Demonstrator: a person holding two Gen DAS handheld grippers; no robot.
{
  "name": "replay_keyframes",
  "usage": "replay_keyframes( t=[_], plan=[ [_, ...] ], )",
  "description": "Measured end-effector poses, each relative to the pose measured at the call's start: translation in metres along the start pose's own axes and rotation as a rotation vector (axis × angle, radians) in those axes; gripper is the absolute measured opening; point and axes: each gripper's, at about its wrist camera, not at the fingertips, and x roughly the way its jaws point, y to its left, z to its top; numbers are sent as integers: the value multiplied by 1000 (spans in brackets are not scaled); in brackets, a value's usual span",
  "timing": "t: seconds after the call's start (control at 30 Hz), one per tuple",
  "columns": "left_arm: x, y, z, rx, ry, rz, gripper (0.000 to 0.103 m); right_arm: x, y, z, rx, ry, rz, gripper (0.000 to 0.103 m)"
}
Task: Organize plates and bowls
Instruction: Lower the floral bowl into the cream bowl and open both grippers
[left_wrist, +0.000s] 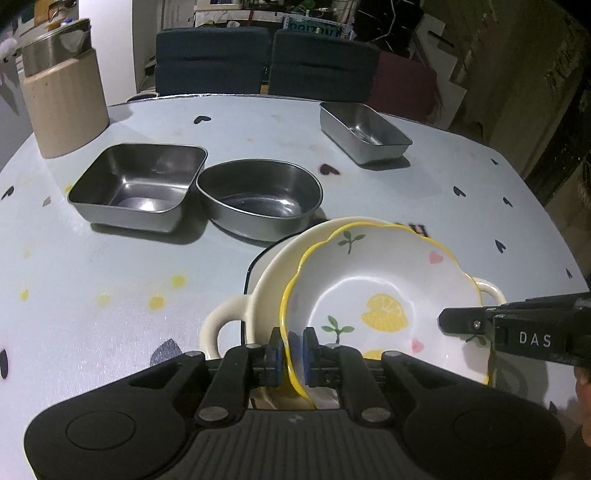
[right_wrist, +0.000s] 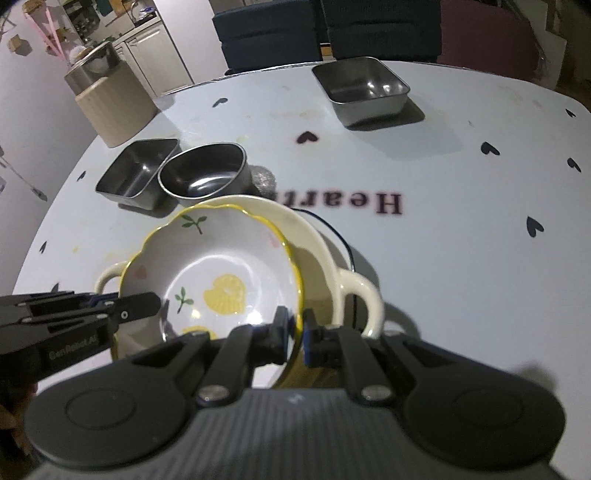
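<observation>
Over cream bowl (left_wrist: 266, 273): both claws pinching lemon dish (left_wrist: 376, 295) rim (opposite edges).

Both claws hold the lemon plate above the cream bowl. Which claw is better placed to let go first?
Probably the left claw: it hangs beside the steel bowls to organize next. The right claw can steady the lemon plate.

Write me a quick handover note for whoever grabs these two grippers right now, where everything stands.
Left gripper: shut on the lemon plate at its near rim.
Right gripper: shut on the same plate's opposite rim.
The plate sits tilted in the cream two-handled bowl, which is stacked on a dark-rimmed dish.
Done: plate brought to the stack.
Left: release it; then the square steel tray, oval steel bowl and far steel tray, all loose on the table.
</observation>
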Motion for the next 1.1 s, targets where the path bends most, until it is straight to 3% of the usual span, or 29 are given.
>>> replay_keyframes(
  t=[0.7, 0.87, 1.1],
  plan=[
    [4, -3, 5, 50, 32, -7, 12, 8, -6, 9, 80, 42, 10, 14],
    [4, -3, 6, 54, 40, -10, 12, 9, -10, 12, 129, 51, 45, 24],
    [1, 0, 8, 47, 50, -23, 12, 12, -14, 14, 171, 67, 81, 29]
  ],
)
